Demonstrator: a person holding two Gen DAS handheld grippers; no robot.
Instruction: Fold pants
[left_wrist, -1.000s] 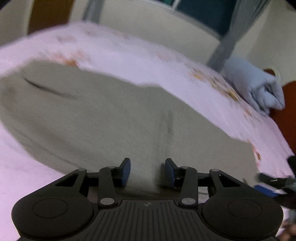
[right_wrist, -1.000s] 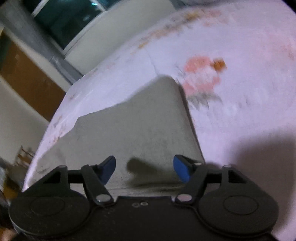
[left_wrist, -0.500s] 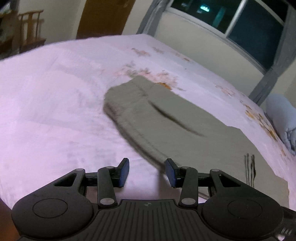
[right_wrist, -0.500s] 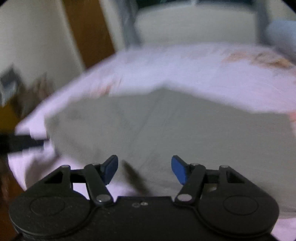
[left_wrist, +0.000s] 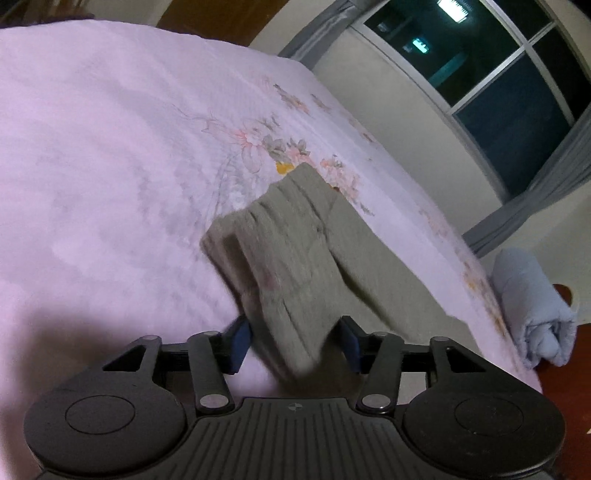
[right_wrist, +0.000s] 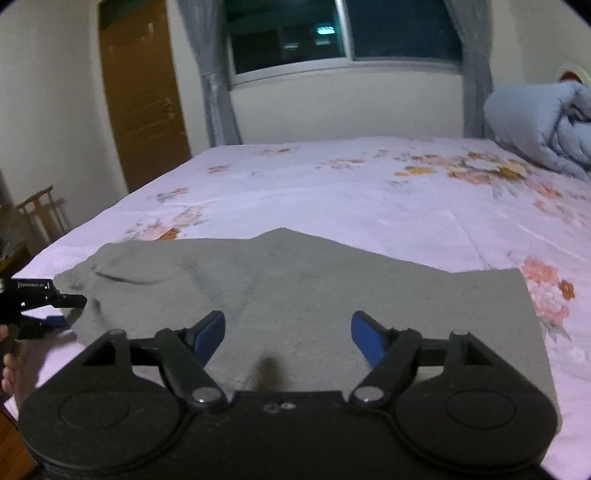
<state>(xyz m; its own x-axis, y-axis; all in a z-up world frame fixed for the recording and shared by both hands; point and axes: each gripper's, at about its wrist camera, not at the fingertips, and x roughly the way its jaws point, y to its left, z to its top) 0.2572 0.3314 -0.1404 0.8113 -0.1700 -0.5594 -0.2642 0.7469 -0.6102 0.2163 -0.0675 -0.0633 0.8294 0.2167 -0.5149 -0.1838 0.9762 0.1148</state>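
Note:
Grey-green pants (right_wrist: 295, 288) lie flat across the near part of a bed with a pink floral sheet (right_wrist: 369, 192). In the left wrist view their ribbed waistband end (left_wrist: 295, 258) runs in between the blue pads of my left gripper (left_wrist: 295, 343). Its jaws are opening and the pads stand just off the cloth. The right wrist view shows that left gripper (right_wrist: 74, 310) at the pants' left end. My right gripper (right_wrist: 288, 332) hovers open over the middle of the pants, with nothing pinched between its fingers.
A rolled pale-blue blanket (left_wrist: 532, 306) sits at the bed's head end (right_wrist: 546, 125). Behind the bed are a window with grey curtains (right_wrist: 332, 33) and a wooden door (right_wrist: 144, 92). A wooden chair (right_wrist: 40, 214) stands at the left. A person's hand (right_wrist: 11, 369) shows at the left edge.
The left view has swung from the pants' middle to the waistband end, and the left jaws have widened. The right view has rolled level and now looks across the pants toward the window.

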